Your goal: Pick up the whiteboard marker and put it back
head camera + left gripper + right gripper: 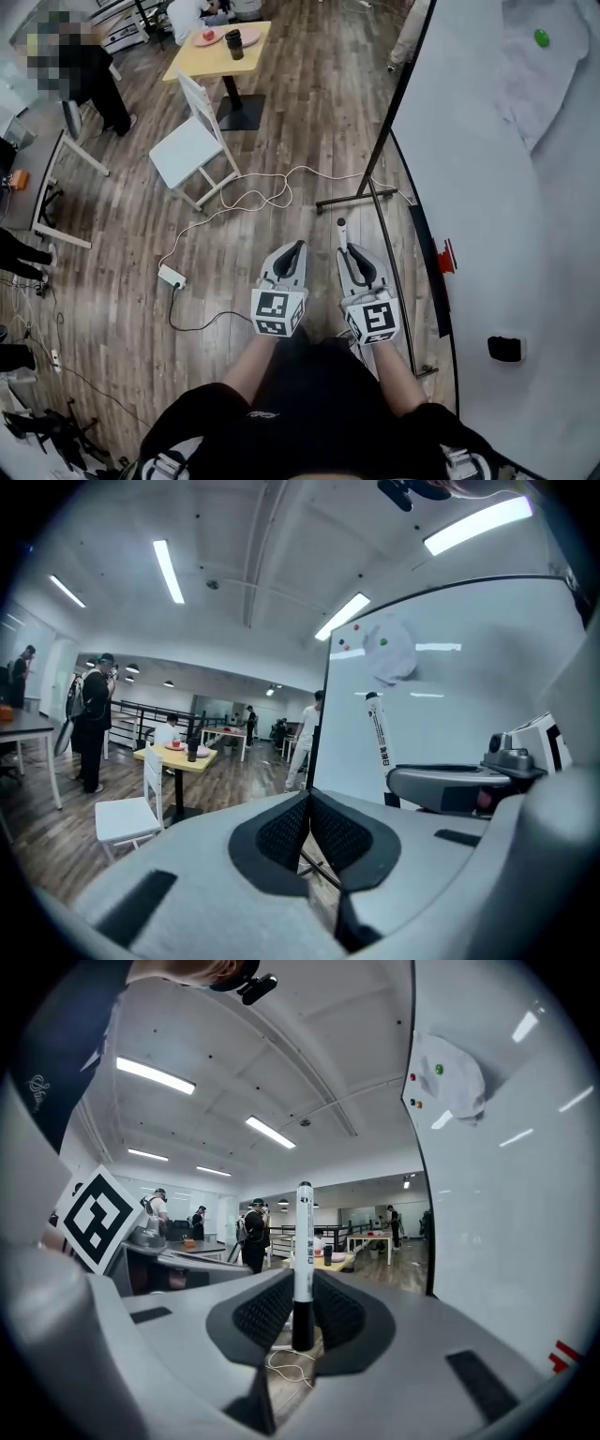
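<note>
While your right gripper (302,1321) pinches the whiteboard marker (302,1251) upright in its fingers, the left gripper (308,808) has fingers pressed together, empty. You look to be in the carry step; next, take the marker right to the whiteboard (487,187).

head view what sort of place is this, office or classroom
Probably an open office or lab workspace: a freestanding whiteboard, a yellow table with a white chair, and a power strip on the wood floor.

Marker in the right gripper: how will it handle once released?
Probably stiff and light: the marker stands straight, gripped near its base by the right gripper. Its smooth round barrel may pivot there and likely rolls if laid flat.
</note>
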Action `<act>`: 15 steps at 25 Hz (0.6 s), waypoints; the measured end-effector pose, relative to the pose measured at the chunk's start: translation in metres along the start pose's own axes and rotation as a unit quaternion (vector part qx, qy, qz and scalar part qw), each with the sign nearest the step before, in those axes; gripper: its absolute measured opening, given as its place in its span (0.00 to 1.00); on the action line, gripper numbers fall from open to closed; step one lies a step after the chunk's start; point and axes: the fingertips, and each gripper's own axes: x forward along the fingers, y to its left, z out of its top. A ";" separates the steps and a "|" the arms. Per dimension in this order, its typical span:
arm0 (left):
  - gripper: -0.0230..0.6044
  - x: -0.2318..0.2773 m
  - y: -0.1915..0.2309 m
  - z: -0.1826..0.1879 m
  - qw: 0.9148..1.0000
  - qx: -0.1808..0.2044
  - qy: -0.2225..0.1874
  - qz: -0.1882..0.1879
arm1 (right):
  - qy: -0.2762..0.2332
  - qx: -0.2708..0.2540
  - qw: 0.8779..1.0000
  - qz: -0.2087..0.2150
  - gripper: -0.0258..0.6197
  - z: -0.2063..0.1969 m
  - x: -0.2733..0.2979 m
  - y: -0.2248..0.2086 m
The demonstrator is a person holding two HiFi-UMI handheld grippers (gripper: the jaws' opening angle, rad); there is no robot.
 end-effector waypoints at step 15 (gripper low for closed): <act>0.05 -0.018 0.138 0.020 0.999 -0.028 -0.025 -0.008 | 0.025 -0.023 0.999 -0.016 0.13 0.008 0.103 0.064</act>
